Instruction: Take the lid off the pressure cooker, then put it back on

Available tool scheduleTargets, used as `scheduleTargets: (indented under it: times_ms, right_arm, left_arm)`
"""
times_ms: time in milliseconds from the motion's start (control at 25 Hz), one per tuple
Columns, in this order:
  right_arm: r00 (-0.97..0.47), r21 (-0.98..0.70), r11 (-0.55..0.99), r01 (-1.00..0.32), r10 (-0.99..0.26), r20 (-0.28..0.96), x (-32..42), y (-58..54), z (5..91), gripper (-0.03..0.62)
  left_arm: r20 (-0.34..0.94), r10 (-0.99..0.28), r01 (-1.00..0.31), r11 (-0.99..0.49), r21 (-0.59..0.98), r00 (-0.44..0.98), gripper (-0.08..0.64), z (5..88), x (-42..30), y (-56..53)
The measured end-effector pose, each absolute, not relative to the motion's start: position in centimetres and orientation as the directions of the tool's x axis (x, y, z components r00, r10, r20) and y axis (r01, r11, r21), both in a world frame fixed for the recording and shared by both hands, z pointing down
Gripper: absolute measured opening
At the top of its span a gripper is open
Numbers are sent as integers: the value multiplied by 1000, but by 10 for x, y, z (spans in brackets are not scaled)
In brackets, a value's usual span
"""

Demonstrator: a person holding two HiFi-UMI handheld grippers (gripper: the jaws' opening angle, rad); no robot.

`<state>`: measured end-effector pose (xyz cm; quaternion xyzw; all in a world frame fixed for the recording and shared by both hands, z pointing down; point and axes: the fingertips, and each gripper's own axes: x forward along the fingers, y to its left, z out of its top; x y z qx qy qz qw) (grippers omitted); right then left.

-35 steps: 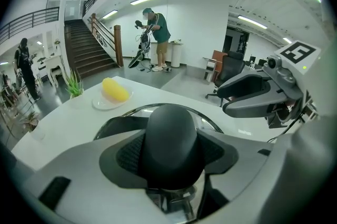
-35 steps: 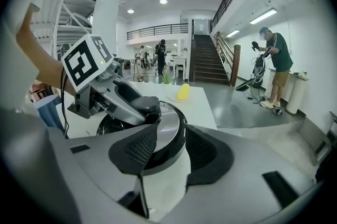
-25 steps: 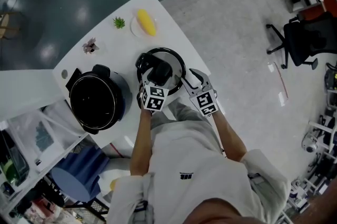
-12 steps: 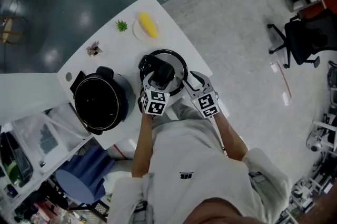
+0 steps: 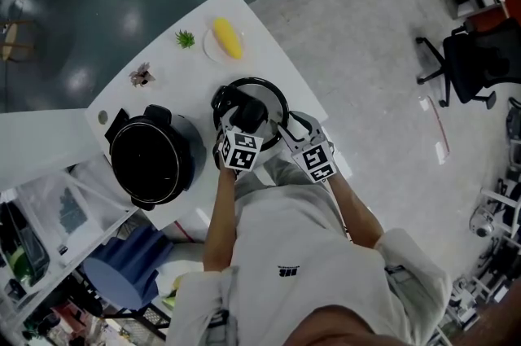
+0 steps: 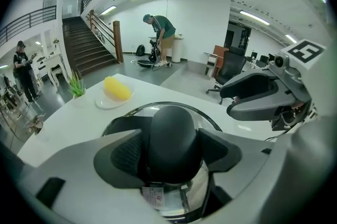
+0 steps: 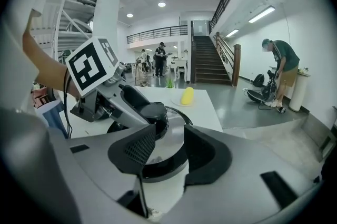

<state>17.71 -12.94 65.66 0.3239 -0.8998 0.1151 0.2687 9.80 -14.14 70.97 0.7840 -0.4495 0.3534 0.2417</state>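
Polished hall floor (image 5: 366, 51), dark on one side and pale and speckled on the other, surrounds a smooth white bench (image 5: 187, 80). Well to the left of our left tool (image 6: 172, 150) stands the black round pressure cooker pot (image 5: 155, 161), open-mouthed, its inside dark and glossy. The round glass lid (image 5: 275, 98), edged with a bright metal rim, seems to rest on the bench directly beneath that tool and apart from the pot. The left tool is clamped on the lid's black domed plastic knob (image 6: 174, 117), with a ribbed pad pressing each side. Our right tool (image 7: 168, 150) sits just to the right, jaws parted and holding nothing, the lid's rim lying ahead of its gap. Beyond both tools is a small white plate (image 5: 208, 45) carrying a yellow oblong thing (image 5: 226, 37).

We judge the knob to be the weak point. It is smooth and rounded, so the pads could slide off under the lid's weight. Hung from that one point, the lid may also tilt and knock its glass against the pot's rim. The open right tool, so near the rim, could nudge it too.
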Motion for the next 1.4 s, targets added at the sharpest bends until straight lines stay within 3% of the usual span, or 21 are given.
scheduleTargets:
  times_ms: [360,440,1000,1400]
  right_arm:
    - [-666,-57,779,-624,-492,561,177,-143,663,166]
    - [-667,-60,780,-623,-490,561,178,-144,664,166]
    - [-662,-40,776,-629,-508,551,174,-145,653,166]
    - [-670,-15,777,-630,-533,518,170,-143,620,166]
  left_arm:
    - [781,-520,-879,-470,78,347,333,721,100,-150]
    - [783,-512,-874,-479,81,353,288,720,103,-149]
    - [794,-492,-874,-476,98,357,287,717,104,-145]
    - [776,-508,-859,-504,84,374,287,669,98,-147]
